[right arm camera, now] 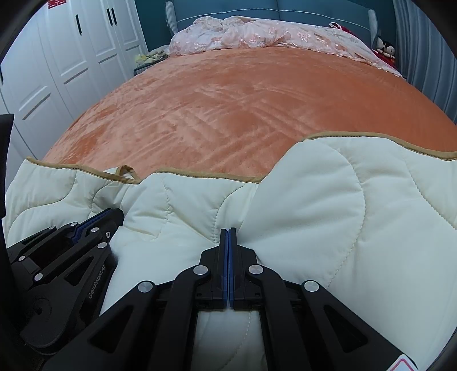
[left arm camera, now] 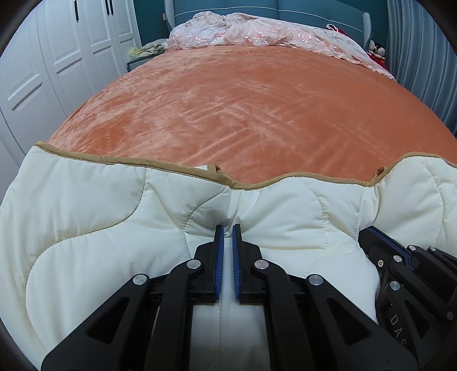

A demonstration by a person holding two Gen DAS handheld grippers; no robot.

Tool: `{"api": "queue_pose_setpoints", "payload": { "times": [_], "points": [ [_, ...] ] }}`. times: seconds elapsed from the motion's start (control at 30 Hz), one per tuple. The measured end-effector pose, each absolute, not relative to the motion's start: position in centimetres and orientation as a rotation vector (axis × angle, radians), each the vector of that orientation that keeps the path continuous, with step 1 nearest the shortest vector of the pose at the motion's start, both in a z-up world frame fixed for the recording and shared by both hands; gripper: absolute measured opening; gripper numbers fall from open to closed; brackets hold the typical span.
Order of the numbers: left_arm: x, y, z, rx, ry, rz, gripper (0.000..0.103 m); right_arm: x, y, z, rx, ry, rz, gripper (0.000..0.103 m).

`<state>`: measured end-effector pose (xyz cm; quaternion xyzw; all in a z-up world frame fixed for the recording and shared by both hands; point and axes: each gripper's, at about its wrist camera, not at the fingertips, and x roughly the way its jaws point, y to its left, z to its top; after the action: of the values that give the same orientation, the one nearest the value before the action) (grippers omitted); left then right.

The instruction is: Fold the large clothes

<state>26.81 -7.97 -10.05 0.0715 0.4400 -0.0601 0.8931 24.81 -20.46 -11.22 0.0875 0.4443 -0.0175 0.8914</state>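
Observation:
A cream quilted comforter [left arm camera: 94, 205] with a tan trim edge [left arm camera: 160, 167] lies bunched across the near end of the bed. In the left wrist view my left gripper [left arm camera: 228, 228] is shut on a pinched fold of it, with white fabric showing between the blue pads [left arm camera: 218, 256]. My right gripper [right arm camera: 228, 230] is shut too, pads pressed together, and the comforter [right arm camera: 328, 199] creases into its tips. Each gripper appears in the other's view: the right gripper [left arm camera: 382, 242] close at the right, the left gripper [right arm camera: 105, 215] close at the left. The two hold the fold side by side.
The bed is covered by an orange plush blanket [left arm camera: 242, 108]. A crumpled pink floral cover [left arm camera: 257, 34] lies at the teal headboard [left arm camera: 314, 8]. White wardrobe doors [left arm camera: 57, 57] stand along the left, and a grey curtain [left arm camera: 422, 57] hangs on the right.

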Motion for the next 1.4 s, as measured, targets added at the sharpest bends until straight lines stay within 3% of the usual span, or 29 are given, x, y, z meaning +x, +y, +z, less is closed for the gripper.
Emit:
{"api": "queue_pose_setpoints", "payload": {
  "times": [0.4, 0.53, 0.6, 0.7, 0.97, 1.4],
  "points": [
    [26.9, -8.4, -10.0, 0.177, 0.919, -0.106, 0.004, 25.2, -20.9, -11.1, 0.206, 0.924, -0.024, 0.000],
    [26.7, -7.3, -7.5, 0.130, 0.975, -0.128, 0.008, 23.2, -23.4, -7.1, 0.327, 0.846, -0.100, 0.000],
    [25.1, -5.7, -5.3, 0.046, 0.966, -0.131, 0.008, 20.1, -24.8, -3.9, 0.386, 0.742, -0.131, 0.016],
    [21.6, -4.0, -2.9, 0.000, 0.943, -0.147, 0.008, 16.6, -24.8, -2.5, 0.361, 0.740, -0.099, 0.016],
    [15.7, -4.7, -5.6, -0.013, 0.987, -0.196, 0.008, 13.3, -19.2, -6.0, 0.211, 0.887, 0.031, 0.015],
    [15.0, -6.1, -7.7, 0.077, 0.918, -0.141, 0.006, 12.5, -17.0, -9.3, 0.084, 0.845, -0.026, 0.014]
  ]
}}
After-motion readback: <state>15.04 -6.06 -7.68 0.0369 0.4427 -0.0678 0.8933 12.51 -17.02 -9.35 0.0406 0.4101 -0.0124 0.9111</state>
